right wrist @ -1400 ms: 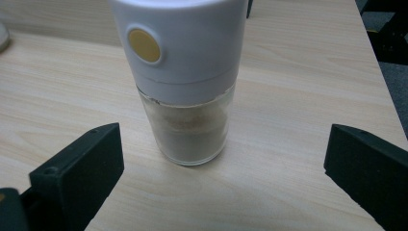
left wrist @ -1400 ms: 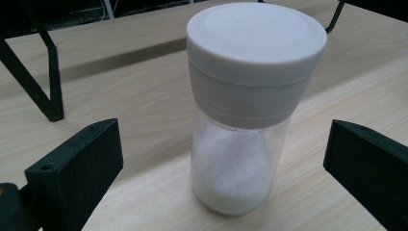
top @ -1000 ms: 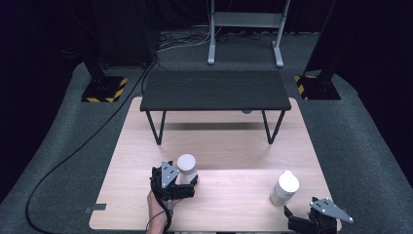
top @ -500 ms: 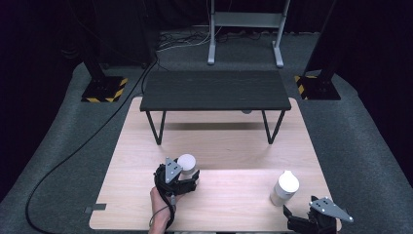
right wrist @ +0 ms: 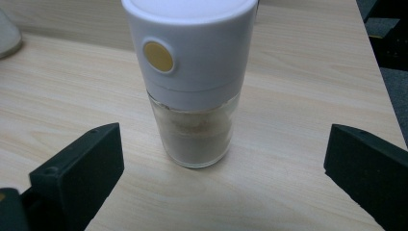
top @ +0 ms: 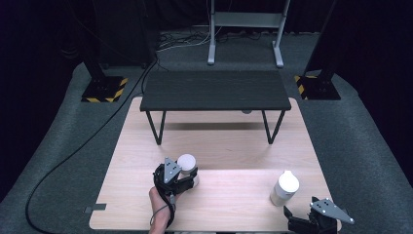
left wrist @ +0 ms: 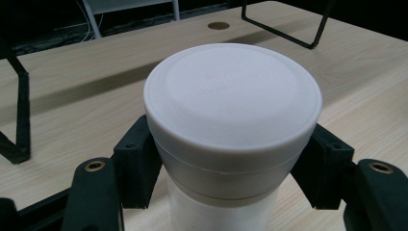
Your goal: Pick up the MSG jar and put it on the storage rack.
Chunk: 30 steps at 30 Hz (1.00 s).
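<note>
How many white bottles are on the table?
2. One white jar stands near the left, held between the left gripper's fingers. The other, a clear-bodied shaker, stands at the right, in front of the right gripper.

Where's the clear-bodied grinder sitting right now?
In the high view the grinder stands upright near the table's front right edge, just ahead of the right gripper, whose open jaws flank it without touching in the right gripper view.

The left gripper [top: 187, 176] sits near the desk's [top: 234, 146] front edge, left of centre, its jaws just closed tight. The right gripper [top: 302, 222] rests at the front right corner, jaws spread wide.
</note>
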{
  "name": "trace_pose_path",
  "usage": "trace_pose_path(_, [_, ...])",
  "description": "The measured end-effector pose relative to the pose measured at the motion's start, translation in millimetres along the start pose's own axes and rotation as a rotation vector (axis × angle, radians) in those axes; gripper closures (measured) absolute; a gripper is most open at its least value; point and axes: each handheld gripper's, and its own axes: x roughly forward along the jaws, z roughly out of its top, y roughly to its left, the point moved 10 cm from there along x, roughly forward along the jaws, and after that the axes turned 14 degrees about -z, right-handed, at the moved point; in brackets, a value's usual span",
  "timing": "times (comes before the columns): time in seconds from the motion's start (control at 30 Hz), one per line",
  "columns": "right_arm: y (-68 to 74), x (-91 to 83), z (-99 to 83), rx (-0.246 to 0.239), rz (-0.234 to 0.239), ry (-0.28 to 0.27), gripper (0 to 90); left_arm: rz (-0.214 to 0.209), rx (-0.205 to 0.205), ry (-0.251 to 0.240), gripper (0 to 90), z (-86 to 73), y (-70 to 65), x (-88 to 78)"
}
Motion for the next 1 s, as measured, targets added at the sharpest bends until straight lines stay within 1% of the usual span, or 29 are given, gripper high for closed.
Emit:
trace_pose_path(0.07, [0.0, 0.0, 0.1, 0.001, -0.002, 0.001, 0.0, -0.008, 0.002, 0.003, 34.4, 0.6, 1.5, -0.4])
trace_pose_path(0.2, [0.4, -0.3, 1.2, 0.001, -0.004, 0.000, 0.0, -0.011, 0.006, 0.004, 34.5, 0.8, 1.7, -0.7])
trace_pose_path(0.4, [-0.1, -1.4, 2.1, 0.001, -0.007, -0.007, 0.0, -0.019, 0.015, 0.020, 34.6, 2.4, 2.1, -2.8])
trace_pose_path(0.53, [-0.5, -1.3, 1.6, 0.002, -0.007, -0.006, 0.0, -0.019, 0.013, 0.022, 34.6, 2.6, 2.7, -5.3])
trace_pose_path(0.63, [-0.7, -1.6, 1.2, 0.003, -0.006, -0.006, 0.0, -0.020, 0.015, 0.022, 34.6, 3.7, 3.5, -8.8])
trace_pose_path(0.8, [-1.5, -1.9, 1.1, 0.004, -0.008, -0.006, 0.0, -0.035, 0.019, 0.023, 34.6, 8.5, 6.9, -16.3])
trace_pose_path(0.93, [-2.0, -2.3, 0.5, 0.009, -0.009, -0.008, 0.0, -0.024, 0.032, 0.027, 34.6, 13.9, 8.6, -21.7])
trace_pose_path(1.0, [-2.0, -2.1, 0.2, 0.011, -0.008, -0.008, 0.0, -0.022, 0.032, 0.021, 34.6, 16.4, 10.4, -24.6])
